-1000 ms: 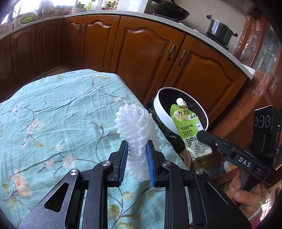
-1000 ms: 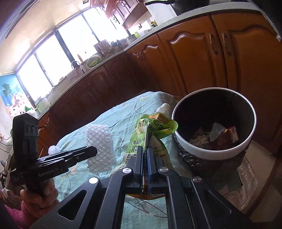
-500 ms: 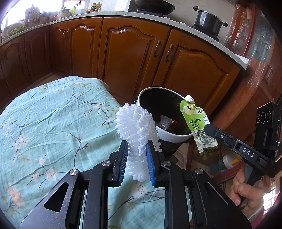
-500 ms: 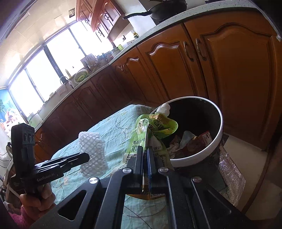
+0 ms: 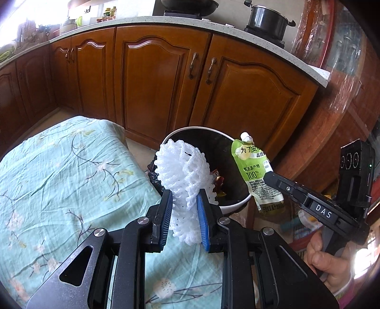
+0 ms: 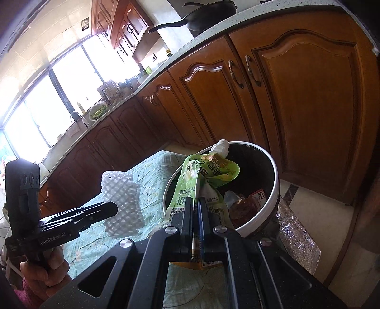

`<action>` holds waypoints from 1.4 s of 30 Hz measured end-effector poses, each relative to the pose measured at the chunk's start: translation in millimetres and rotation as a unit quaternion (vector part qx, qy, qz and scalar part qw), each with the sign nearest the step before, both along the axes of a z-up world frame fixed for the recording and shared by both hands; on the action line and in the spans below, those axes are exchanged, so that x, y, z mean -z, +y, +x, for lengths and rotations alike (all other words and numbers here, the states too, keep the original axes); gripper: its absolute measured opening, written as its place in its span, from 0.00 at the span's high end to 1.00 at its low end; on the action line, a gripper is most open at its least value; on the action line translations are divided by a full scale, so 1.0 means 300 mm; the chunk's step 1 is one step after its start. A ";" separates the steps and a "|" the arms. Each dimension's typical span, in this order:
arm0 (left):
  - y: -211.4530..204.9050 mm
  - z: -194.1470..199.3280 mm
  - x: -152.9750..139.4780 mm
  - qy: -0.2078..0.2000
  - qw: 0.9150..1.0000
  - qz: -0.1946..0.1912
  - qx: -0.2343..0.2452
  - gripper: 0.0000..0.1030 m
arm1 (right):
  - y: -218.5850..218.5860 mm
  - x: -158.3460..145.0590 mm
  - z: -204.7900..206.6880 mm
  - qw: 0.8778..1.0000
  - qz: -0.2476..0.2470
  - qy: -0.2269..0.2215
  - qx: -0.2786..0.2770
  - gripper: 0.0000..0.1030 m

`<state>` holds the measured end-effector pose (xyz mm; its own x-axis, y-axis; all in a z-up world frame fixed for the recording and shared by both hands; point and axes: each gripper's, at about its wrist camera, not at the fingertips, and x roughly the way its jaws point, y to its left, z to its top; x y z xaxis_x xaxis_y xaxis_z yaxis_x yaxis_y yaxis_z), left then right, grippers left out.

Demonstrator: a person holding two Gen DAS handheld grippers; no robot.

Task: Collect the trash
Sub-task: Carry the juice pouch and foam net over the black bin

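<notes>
My left gripper (image 5: 183, 199) is shut on a white foam fruit net (image 5: 182, 171) and holds it up at the near rim of the bin (image 5: 234, 206). The bin is round, black inside with a white rim, and holds some wrappers. My right gripper (image 6: 196, 202) is shut on a green spouted drink pouch (image 6: 204, 176), held upright over the bin's near rim (image 6: 273, 187). In the left wrist view the pouch (image 5: 254, 171) hangs at the bin's right edge from the right gripper (image 5: 270, 177). The net (image 6: 121, 204) and left gripper (image 6: 114, 209) show at left in the right wrist view.
A table with a teal floral cloth (image 5: 59, 185) lies left of the bin. Brown kitchen cabinets (image 5: 154, 78) stand behind, with a pot (image 5: 267, 20) and a pan (image 6: 209, 14) on the counter. Crinkled foil or plastic (image 6: 294, 235) lies under the bin.
Both grippers have moved toward the bin with their loads. The net has left the cloth area and now sits over the bin's near rim; the pouch hangs at the bin's edge.
</notes>
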<state>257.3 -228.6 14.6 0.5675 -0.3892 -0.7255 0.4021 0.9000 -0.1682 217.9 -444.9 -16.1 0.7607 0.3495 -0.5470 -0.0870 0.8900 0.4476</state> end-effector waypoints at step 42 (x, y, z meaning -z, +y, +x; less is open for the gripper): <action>-0.273 0.269 0.125 0.051 0.995 0.074 0.031 0.80 | -0.023 0.057 0.244 0.997 -0.035 0.064 0.007 0.97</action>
